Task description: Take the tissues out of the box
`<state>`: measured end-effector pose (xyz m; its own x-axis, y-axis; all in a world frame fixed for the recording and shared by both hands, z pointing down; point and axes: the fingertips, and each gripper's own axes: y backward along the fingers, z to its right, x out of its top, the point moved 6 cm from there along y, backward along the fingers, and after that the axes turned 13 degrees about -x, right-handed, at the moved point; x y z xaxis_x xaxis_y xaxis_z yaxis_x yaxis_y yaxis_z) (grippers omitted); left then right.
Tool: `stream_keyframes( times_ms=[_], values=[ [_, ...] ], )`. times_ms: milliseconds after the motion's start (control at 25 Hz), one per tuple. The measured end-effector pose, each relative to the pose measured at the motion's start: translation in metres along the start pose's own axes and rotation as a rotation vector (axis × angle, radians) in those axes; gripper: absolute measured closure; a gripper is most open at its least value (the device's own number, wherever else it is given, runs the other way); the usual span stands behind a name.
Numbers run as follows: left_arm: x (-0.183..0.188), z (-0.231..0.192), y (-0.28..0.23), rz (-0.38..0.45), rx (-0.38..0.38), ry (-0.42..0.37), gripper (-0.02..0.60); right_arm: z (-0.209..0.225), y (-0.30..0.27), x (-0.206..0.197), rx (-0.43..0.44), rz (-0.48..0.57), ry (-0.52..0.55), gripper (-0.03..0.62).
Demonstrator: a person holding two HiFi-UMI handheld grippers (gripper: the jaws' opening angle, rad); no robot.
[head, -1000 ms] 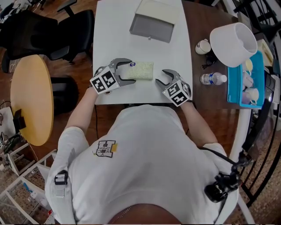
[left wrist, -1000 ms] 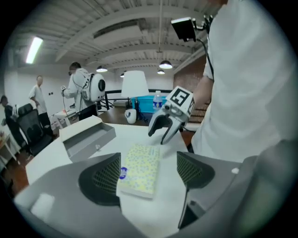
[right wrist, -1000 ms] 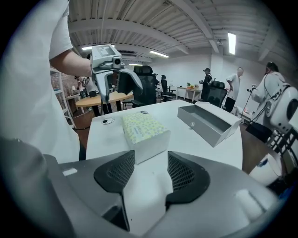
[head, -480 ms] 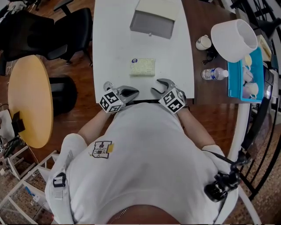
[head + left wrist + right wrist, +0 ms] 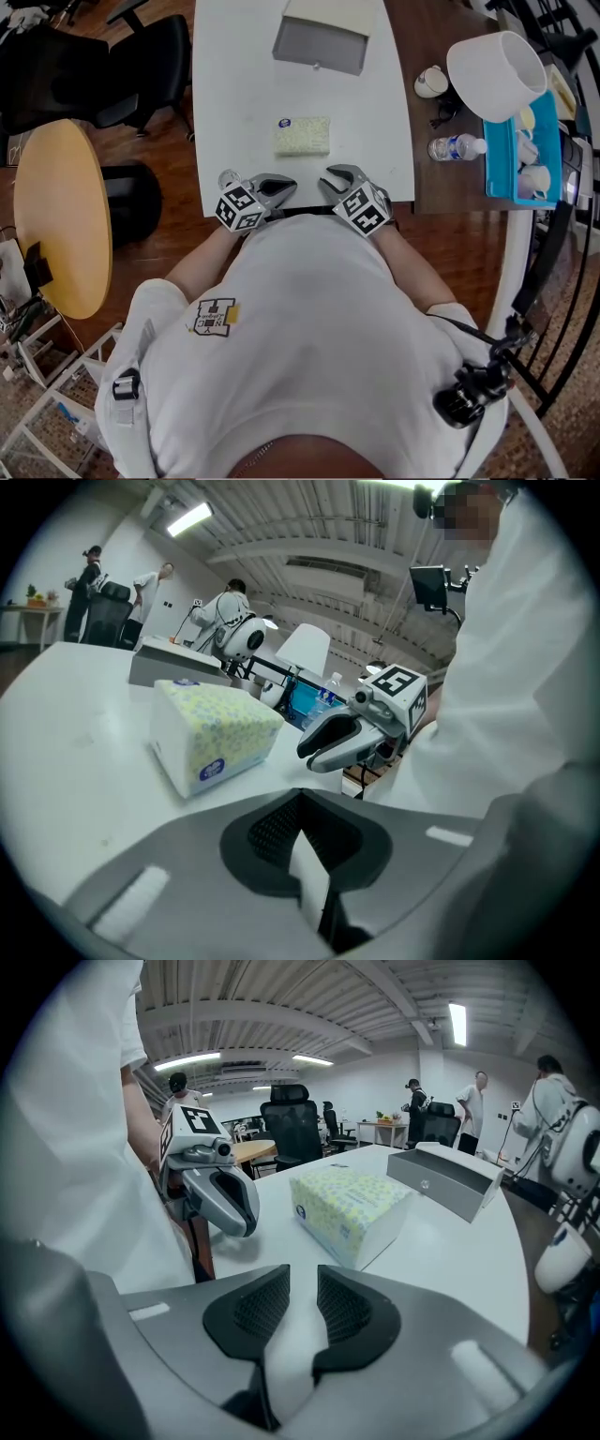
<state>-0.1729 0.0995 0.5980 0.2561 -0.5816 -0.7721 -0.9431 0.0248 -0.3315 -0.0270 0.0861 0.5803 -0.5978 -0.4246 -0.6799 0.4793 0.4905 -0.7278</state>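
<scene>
A yellow-patterned tissue pack [image 5: 303,136] lies flat on the white table [image 5: 234,112], with a grey box [image 5: 321,42] further back. Both grippers sit at the table's near edge, close to the person's body and apart from the pack. My left gripper [image 5: 284,187] is shut with nothing in it; in its own view the pads [image 5: 281,829] meet. My right gripper [image 5: 330,178] is closing, and a narrow gap with nothing in it shows between its pads [image 5: 262,1307]. The pack [image 5: 349,1202] lies ahead of the right jaws, and the pack [image 5: 214,733] lies ahead-left of the left jaws.
Right of the white table, a brown surface carries a white lampshade [image 5: 497,75], a cup [image 5: 431,82], a water bottle [image 5: 455,147] and a blue tray [image 5: 520,150]. A round yellow table [image 5: 61,216] and a black chair [image 5: 141,66] stand to the left. People stand in the background.
Both grippers have drawn back from the tissue pack to the table's near edge. The left jaws went from open beside the pack to shut, and the right jaws have narrowed.
</scene>
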Motion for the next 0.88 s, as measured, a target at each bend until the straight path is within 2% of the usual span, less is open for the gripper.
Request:
stream_keyframes(
  times_ms=[280,880],
  values=[
    [-0.0031,0.0019,0.0014,-0.004,0.009,0.004,0.581,0.0002,0.0013,0.0009,-0.012,-0.002,0.006,0.593],
    [0.0009,0.0013,0.0024,0.001,0.02,0.0,0.581,0.0007,0.0026,0.0034,0.01,-0.018,0.045,0.594]
  ],
)
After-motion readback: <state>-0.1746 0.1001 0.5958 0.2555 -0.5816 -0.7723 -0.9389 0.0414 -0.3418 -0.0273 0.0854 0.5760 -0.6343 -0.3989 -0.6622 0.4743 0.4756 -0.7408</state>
